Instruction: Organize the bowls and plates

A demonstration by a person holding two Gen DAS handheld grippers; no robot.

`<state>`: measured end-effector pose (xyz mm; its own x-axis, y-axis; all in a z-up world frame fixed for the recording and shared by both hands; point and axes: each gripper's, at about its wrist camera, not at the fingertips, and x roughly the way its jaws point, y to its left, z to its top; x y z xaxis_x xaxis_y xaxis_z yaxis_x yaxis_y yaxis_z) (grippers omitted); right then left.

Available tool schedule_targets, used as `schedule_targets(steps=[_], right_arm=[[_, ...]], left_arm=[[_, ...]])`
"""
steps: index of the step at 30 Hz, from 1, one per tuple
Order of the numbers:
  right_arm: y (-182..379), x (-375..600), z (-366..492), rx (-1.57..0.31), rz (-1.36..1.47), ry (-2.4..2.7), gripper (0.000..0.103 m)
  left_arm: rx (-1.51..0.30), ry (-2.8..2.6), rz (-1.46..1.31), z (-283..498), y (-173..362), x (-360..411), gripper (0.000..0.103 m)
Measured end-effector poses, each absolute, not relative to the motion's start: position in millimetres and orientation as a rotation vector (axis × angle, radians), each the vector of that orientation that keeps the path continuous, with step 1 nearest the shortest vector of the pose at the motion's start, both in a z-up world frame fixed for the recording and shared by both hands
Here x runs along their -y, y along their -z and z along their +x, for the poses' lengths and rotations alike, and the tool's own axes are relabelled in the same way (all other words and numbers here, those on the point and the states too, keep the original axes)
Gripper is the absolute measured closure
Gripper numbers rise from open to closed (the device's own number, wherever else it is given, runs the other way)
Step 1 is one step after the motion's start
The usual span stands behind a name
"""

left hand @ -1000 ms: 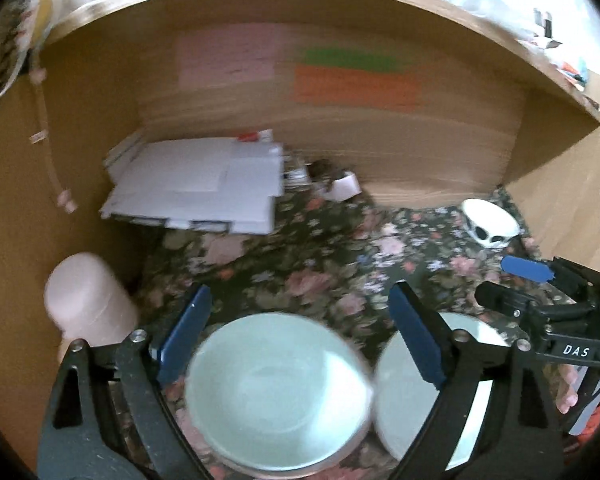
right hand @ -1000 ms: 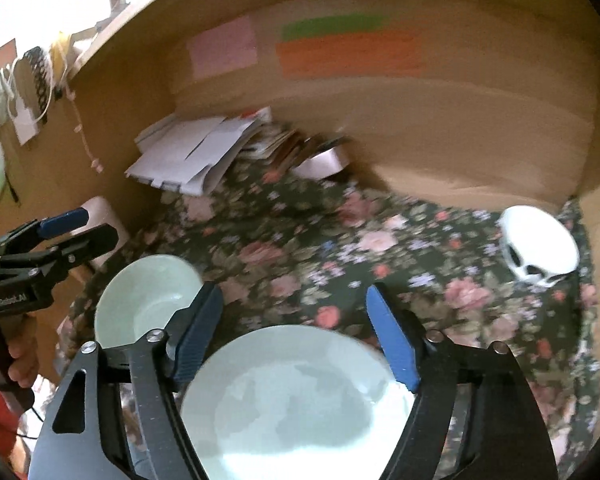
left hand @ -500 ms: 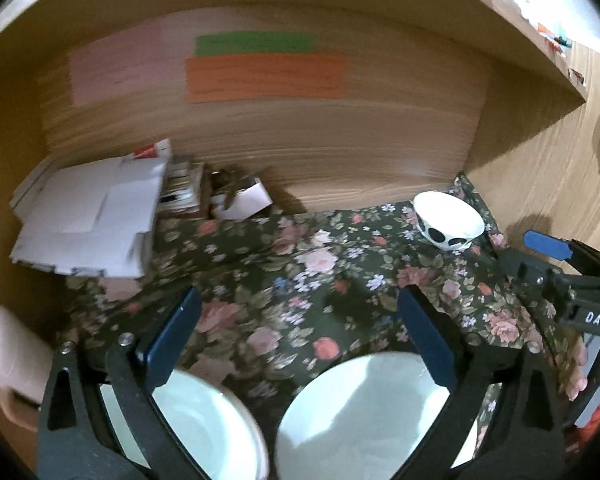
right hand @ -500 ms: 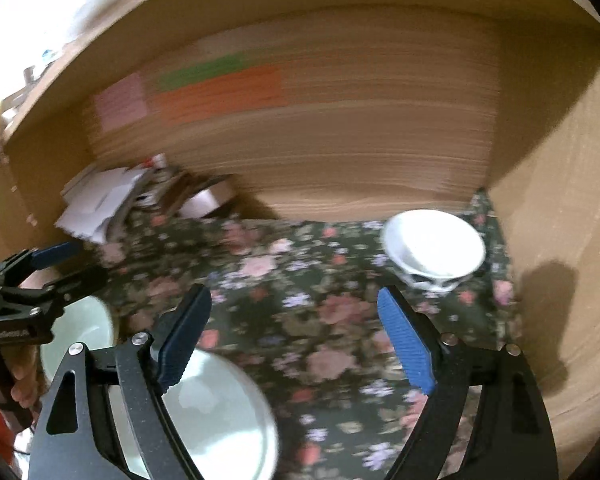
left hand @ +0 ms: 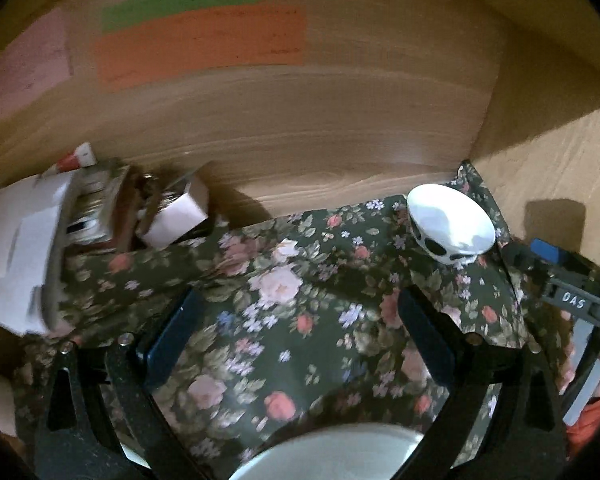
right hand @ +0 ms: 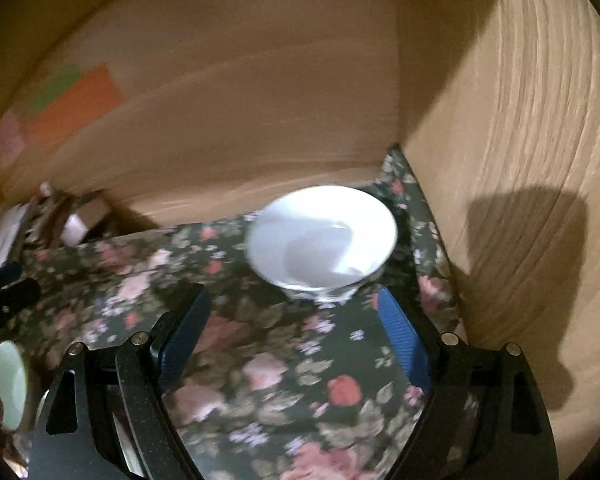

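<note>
1. Since a second ago both my grippers have swung away from the two pale green dishes toward the back right corner of the wooden cubby; the floral cloth (left hand: 284,320) now fills the space between my fingers.
2. Ahead of my right gripper (right hand: 296,336) sits the white bowl (right hand: 322,236), upright, just beyond its fingertips and slightly right of centre, close to the side wall (right hand: 520,200).
3. One pale green dish (left hand: 340,456) lies right below my left gripper (left hand: 300,332), only its rim showing.
4. Both grippers are spread wide and hold nothing.
5. Risk, as I judge it: the bowl stands near the wall, so my right-hand finger could strike the wood or knock the rim and tip it; the motion blur suggests I am moving fast.
6. My right gripper points forward and down at the bowl; my left is angled the same way, further back.
</note>
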<state>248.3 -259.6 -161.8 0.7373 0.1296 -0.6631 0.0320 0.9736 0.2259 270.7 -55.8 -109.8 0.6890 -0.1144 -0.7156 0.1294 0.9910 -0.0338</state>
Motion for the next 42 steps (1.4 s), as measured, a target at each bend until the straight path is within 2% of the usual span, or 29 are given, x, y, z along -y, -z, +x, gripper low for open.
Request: schedule_targets(steps=[6, 9, 11, 13, 19, 22, 29, 40, 42], right_arm=[[186, 282, 278, -0.78, 0.261, 0.022, 0.021], [197, 288, 289, -0.803, 0.269, 0.035, 0.033], [205, 291, 298, -0.826, 0.277, 0.039, 0.045], [211, 295, 302, -0.837, 0.295, 0.037, 0.052], [223, 305, 313, -0.868, 0.366, 0.008, 0.061], [225, 305, 318, -0.877, 0.352, 0.014, 0.062], [230, 286, 325, -0.917, 0.263, -0.041, 0.082], [224, 227, 298, -0.971, 0.162, -0.28, 0.084], [225, 221, 294, -0.985, 0.17, -0.307, 0.084]], left_arm=[[-0.812, 0.151, 0.092, 305, 123, 83, 0.003], [-0.824, 0.179, 0.108, 316, 127, 93, 0.003], [-0.836, 0.184, 0.123, 324, 131, 99, 0.003], [-0.851, 0.184, 0.135, 331, 135, 104, 0.003], [-0.894, 0.202, 0.134, 348, 147, 112, 0.003], [-0.903, 0.212, 0.129, 355, 152, 115, 0.003], [-0.942, 0.261, 0.052, 367, 157, 113, 0.004], [-1.038, 0.224, 0.065, 367, 179, 103, 0.004], [-1.072, 0.216, 0.065, 366, 185, 99, 0.008]])
